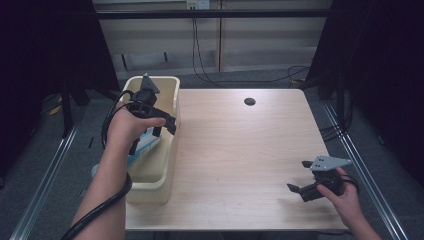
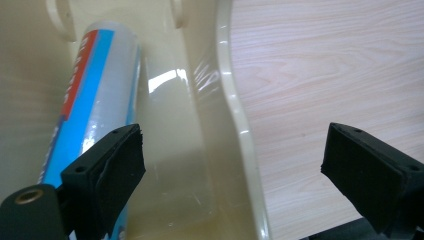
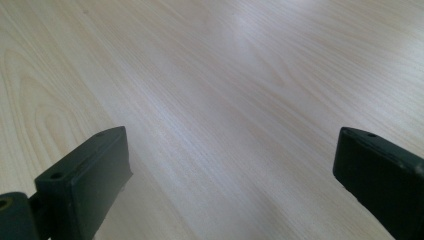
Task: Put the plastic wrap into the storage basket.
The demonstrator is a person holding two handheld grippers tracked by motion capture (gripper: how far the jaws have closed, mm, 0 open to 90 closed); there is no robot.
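Note:
A cream plastic tub [image 1: 172, 92] stands at the table's left edge. Inside it lies a white tube with a blue and red label [image 1: 146, 144], seen close up as the tube [image 2: 95, 95] resting against the tub's floor and wall. My left gripper [image 1: 165, 125] hovers over the tub's right rim [image 2: 234, 100], open, with one jaw above the tube and the other above the table. In the left gripper view the gripper [image 2: 235, 150] holds nothing. At the table's near right my right gripper [image 1: 299, 176] is open, and the right gripper [image 3: 230, 160] has bare wood between its jaws.
The light wooden table [image 1: 240, 150] has a dark round hole [image 1: 249, 101] near its far edge. Metal rails run along the floor on both sides, and cables lie on the floor behind the table.

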